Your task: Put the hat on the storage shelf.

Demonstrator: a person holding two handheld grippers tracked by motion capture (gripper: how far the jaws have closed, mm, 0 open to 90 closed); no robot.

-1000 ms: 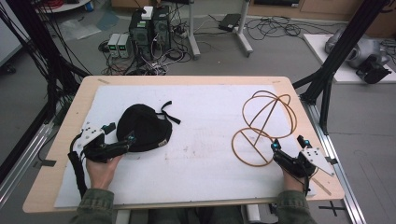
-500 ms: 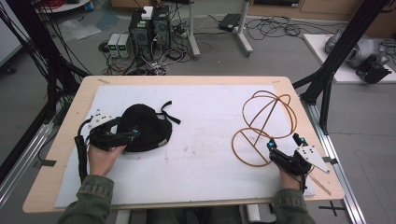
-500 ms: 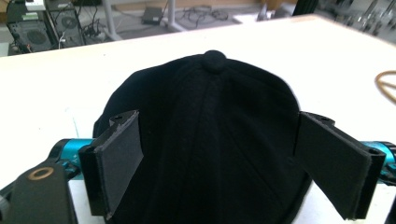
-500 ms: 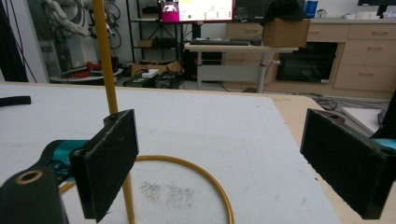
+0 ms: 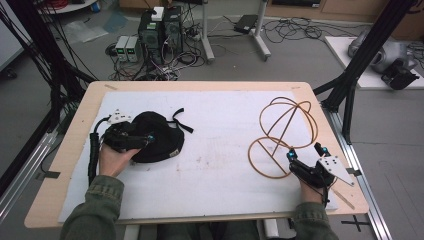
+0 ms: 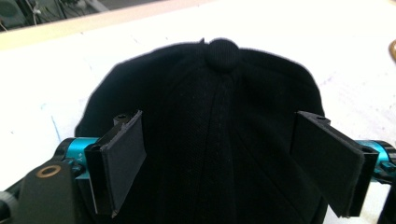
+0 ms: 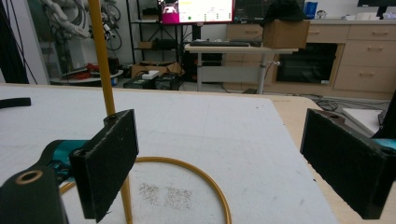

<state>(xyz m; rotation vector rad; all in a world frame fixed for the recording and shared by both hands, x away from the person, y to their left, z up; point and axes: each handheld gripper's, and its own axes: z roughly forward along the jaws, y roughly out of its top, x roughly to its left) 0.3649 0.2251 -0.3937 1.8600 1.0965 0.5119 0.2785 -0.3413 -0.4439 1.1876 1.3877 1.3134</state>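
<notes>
Wooden worktop under white sheet — cable-strewn floor at 12 o'clock. Left hand-held gripper wide open over cap; right hand-held gripper wide open, empty — frame alongside, 3 o'clock.

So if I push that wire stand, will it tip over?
Probably slides first: the wire stand looks light, thin hoops on a flat ring base. Push high and its tall open frame may tip. The right gripper, open beside the upright, could steady it.
</notes>
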